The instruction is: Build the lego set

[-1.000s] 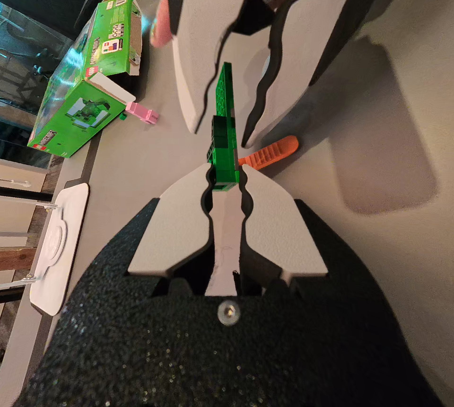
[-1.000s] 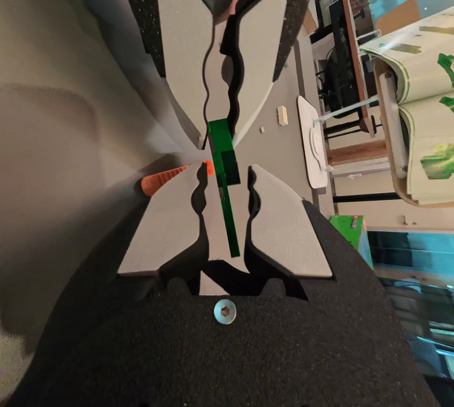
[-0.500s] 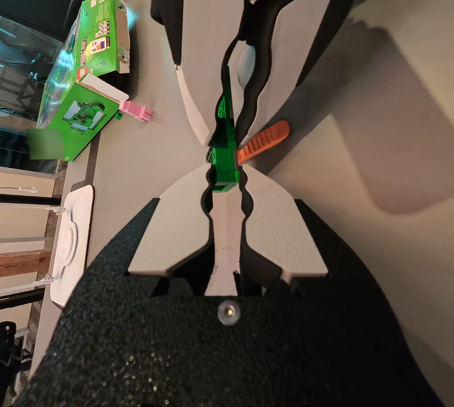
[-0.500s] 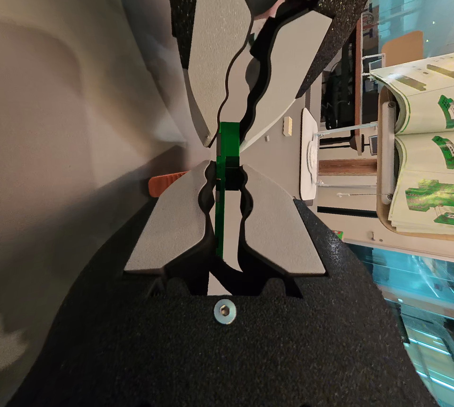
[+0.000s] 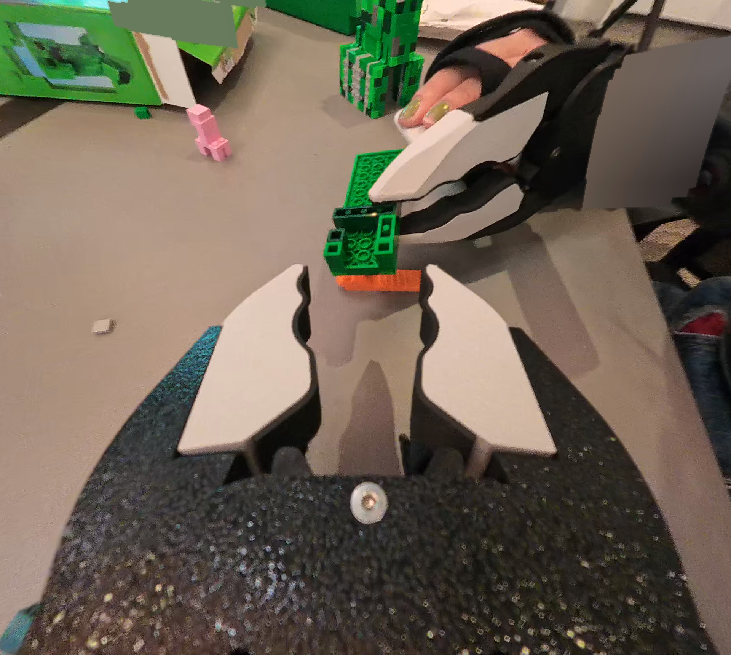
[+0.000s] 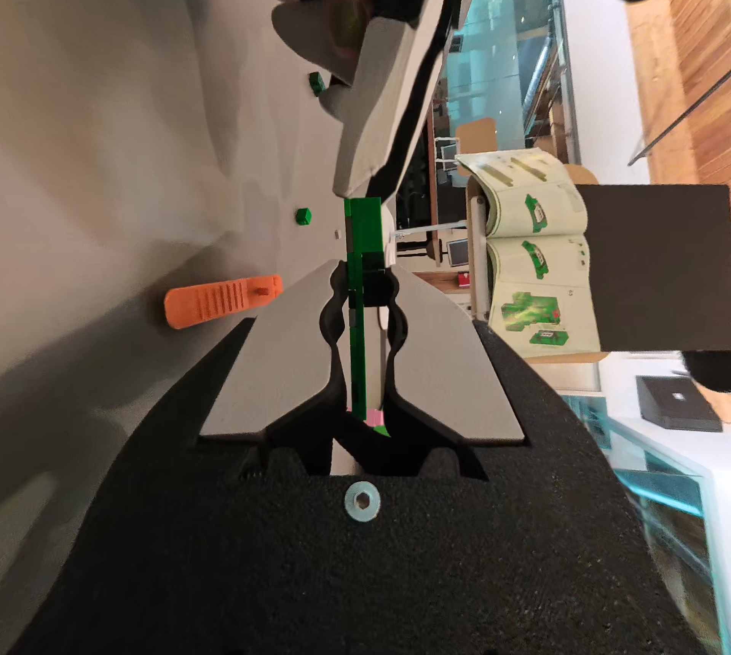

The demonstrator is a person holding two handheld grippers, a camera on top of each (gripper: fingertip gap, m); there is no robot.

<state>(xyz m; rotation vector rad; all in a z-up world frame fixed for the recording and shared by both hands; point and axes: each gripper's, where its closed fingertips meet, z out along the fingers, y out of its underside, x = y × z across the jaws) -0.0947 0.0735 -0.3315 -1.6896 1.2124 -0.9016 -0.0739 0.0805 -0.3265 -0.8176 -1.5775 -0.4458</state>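
right gripper (image 6: 366, 268) fingers clamped on the green plate assembly (image 5: 366, 224), held up over the table (image 5: 138, 260) | left gripper (image 5: 366, 276) fingers spread wide, empty | big creeper figure (image 5: 385, 22) looks built, loose green bricks (image 6: 303, 216) left, so partway I'd guess

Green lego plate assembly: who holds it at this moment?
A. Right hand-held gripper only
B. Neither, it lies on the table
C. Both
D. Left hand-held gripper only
A. The right hand-held gripper is shut on the green lego plate assembly, while the left hand-held gripper is open and apart from it, above the orange brick separator.
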